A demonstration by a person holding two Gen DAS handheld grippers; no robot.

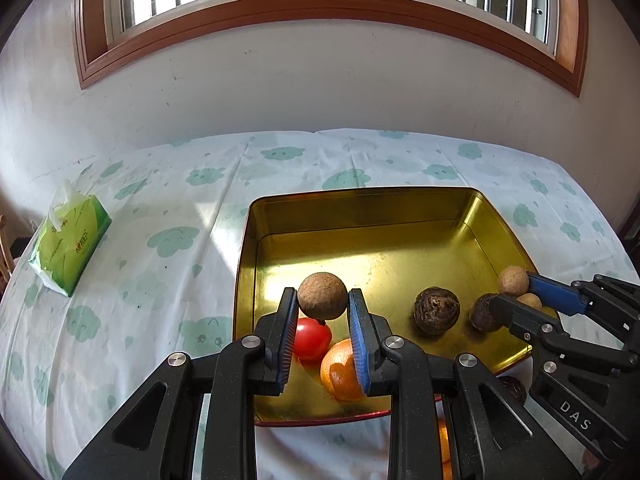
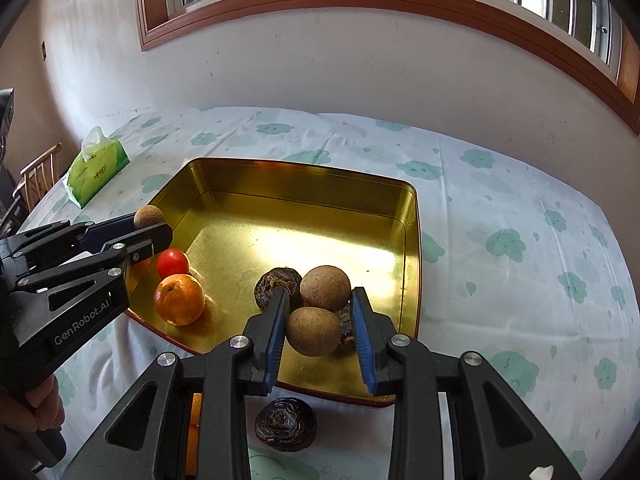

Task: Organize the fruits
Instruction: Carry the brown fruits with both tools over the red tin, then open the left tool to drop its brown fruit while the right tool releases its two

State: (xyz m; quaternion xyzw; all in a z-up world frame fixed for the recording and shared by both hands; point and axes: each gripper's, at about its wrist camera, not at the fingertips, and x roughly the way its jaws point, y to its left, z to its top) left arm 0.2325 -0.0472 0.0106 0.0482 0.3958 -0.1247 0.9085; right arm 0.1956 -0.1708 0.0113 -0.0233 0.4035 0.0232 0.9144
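— What's the room like from where you stand?

— A white plaster wall with a wood-framed window (image 1: 320, 4) above it, daylight coming in. Below is a counter covered by a pale cloth printed with green clouds (image 1: 160, 208). A green soft pack of tissues (image 1: 70, 246) lies off at the far left, and a wooden chair (image 2: 38, 172) shows past that corner.

— And the fruit?

— A square gold metal tin (image 1: 360, 208) sits open in the middle of the cloth. Inside it, at the near left, a small red tomato (image 2: 173, 263) touches a round orange mandarin (image 2: 179, 299). Toward the right lie a dark wrinkled ball (image 1: 436, 311) and a tan round fruit (image 2: 325, 287). Another dark wrinkled ball (image 2: 286, 424) lies on the cloth just outside the near rim.

— The two tools?

— The left gripper (image 1: 322, 300) has its blue-padded fingers (image 1: 360, 332) clenched on a rough brown round fruit (image 1: 322, 296), held above the tomato, over the tin's left side. The right gripper (image 2: 320, 308) is grasping a second tan round fruit (image 2: 313, 331) above the tin's near right corner.

— Which way do they point?

— Both tools tilt downward toward the wall (the fruits are round, so no long axis to speak of). A hand (image 2: 38, 404) grips the left tool's handle.
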